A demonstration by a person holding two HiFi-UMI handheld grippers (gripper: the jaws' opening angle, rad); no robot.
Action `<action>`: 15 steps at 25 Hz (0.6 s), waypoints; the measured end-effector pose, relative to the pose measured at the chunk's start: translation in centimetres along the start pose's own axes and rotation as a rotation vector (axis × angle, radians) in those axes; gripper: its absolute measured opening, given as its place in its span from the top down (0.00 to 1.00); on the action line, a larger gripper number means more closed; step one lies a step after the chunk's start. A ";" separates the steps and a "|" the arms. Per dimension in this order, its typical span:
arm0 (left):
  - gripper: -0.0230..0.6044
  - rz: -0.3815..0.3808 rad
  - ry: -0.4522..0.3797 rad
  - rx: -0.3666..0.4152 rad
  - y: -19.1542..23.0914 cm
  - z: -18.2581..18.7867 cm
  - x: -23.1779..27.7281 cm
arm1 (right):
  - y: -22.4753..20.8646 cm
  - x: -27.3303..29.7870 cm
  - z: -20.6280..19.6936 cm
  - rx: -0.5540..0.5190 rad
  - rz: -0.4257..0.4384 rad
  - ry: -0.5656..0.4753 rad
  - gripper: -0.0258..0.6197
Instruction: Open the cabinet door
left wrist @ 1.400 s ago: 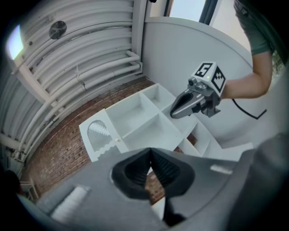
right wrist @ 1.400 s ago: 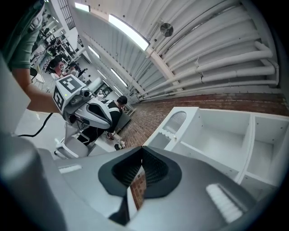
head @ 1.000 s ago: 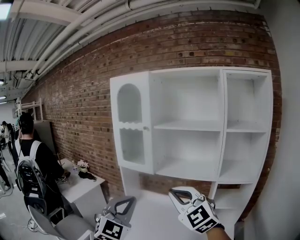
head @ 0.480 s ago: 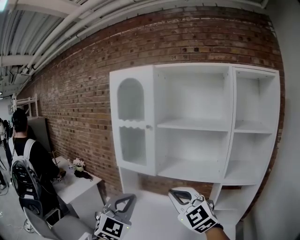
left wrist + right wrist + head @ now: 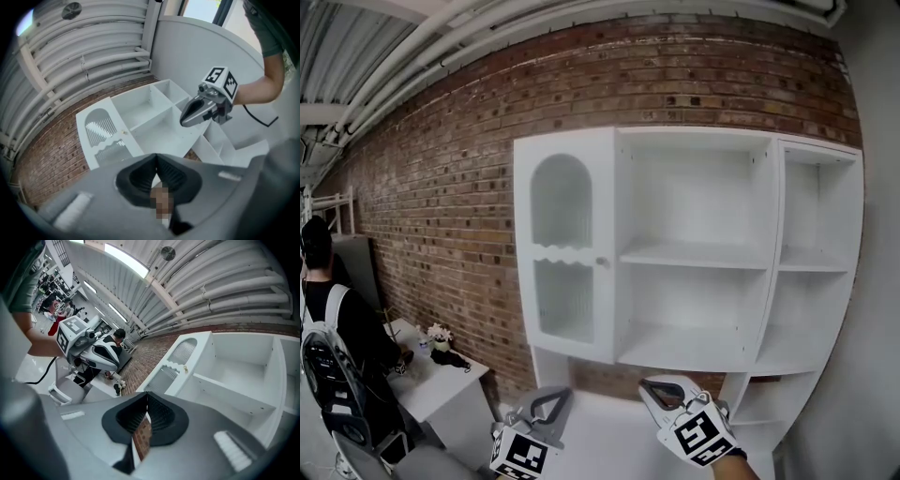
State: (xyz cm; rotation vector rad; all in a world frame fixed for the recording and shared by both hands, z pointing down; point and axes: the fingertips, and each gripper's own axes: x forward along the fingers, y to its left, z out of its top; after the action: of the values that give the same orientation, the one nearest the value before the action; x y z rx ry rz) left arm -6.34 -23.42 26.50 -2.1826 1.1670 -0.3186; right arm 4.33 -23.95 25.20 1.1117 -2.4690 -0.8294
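Note:
A white wall cabinet (image 5: 694,253) hangs on a brick wall. Its door (image 5: 565,248), with an arched pane above a ribbed pane, covers the left compartment and lies flush with the frame. A small knob (image 5: 602,262) sits at the door's right edge. Both grippers are low in the head view, well below and short of the cabinet. My left gripper (image 5: 551,397) is shut and empty, and so is my right gripper (image 5: 654,386). The left gripper view shows its jaws (image 5: 156,161) together, the door (image 5: 105,136) and knob (image 5: 124,132) far ahead. The right gripper view shows the same for its jaws (image 5: 146,399) and the door (image 5: 173,364).
A white counter (image 5: 600,427) runs under the cabinet. At the left stands a person with a backpack (image 5: 333,356), beside a small white table (image 5: 441,375) with flowers. A plain wall (image 5: 877,281) closes the right side. The cabinet's other compartments are open shelves.
The cabinet has grown larger and shifted slightly in the head view as I come closer. The person at the left has slid toward the picture's edge. Both grippers stay shut.

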 end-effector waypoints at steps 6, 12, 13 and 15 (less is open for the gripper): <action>0.96 -0.031 -0.018 -0.020 1.2 -2.2 0.9 | 0.5 2.3 -0.5 0.006 -0.020 0.032 0.95; 0.96 -0.051 -0.010 -0.042 1.3 -4.1 2.7 | 0.2 4.3 -2.2 0.025 -0.012 0.056 0.95; 0.96 -0.052 -0.007 -0.043 1.3 -4.3 3.2 | -0.1 4.5 -2.5 0.030 -0.012 0.055 0.95; 0.96 -0.052 0.003 -0.046 1.2 -5.0 4.1 | -0.6 5.2 -3.4 0.040 -0.006 0.055 0.95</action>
State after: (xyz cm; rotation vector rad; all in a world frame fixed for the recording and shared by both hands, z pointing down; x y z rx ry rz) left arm -7.19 -29.33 29.24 -2.2557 1.1310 -0.3197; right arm 2.93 -29.51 27.75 1.1404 -2.4480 -0.7441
